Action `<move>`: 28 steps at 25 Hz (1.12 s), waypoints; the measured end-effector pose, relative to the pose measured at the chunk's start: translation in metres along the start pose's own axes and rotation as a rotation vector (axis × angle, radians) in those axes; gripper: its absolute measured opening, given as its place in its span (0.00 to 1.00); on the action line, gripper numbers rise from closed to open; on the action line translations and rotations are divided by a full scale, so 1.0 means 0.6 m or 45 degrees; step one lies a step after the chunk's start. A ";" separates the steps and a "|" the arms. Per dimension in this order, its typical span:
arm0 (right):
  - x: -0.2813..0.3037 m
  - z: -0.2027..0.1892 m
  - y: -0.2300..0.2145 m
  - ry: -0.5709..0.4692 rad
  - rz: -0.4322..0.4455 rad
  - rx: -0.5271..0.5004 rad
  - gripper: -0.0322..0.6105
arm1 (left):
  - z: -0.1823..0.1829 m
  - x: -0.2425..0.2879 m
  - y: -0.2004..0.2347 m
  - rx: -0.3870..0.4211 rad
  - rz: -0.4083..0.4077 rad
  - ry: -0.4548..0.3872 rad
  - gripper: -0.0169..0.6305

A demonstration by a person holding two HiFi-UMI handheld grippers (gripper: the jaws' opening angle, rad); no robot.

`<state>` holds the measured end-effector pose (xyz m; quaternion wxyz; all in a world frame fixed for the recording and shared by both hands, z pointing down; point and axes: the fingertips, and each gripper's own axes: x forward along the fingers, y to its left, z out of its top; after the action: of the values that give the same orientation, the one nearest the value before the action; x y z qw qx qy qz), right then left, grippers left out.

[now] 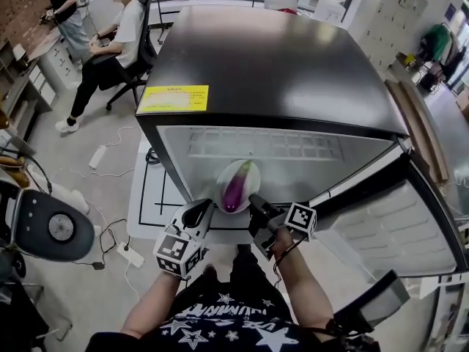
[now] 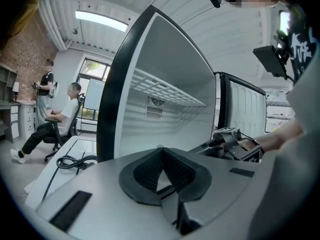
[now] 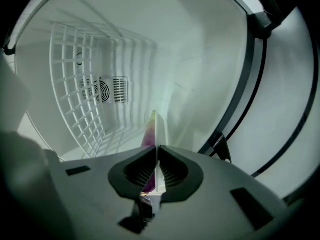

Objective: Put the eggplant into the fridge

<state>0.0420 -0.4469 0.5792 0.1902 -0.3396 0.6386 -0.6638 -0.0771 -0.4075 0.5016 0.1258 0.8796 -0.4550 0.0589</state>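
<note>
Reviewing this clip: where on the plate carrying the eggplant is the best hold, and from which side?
Probably the near rim of the plate, approached from the open front of the fridge. The rim is thin and bare, while the eggplant lies along the middle, so jaws pinching the rim edge-on clear the load. The right gripper is shut on the plate there.

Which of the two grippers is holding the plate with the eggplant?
The right gripper: it is shut on the rim of the plate carrying the eggplant. The left gripper is shut with nothing between its jaws.
</note>
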 end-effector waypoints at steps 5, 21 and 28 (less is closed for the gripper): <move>0.027 0.019 -0.005 0.050 -0.026 -0.034 0.08 | -0.002 0.015 0.003 -0.012 0.042 0.005 0.04; 0.097 0.068 -0.014 0.106 -0.161 -0.179 0.08 | 0.005 0.020 0.020 -0.046 0.117 -0.016 0.04; 0.111 0.074 -0.015 0.101 -0.231 -0.243 0.08 | 0.010 0.010 0.031 -0.052 0.133 -0.027 0.04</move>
<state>0.0279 -0.5235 0.5997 0.0709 -0.3859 0.6725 -0.6275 -0.0890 -0.4242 0.5003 0.1359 0.8525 -0.5026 0.0468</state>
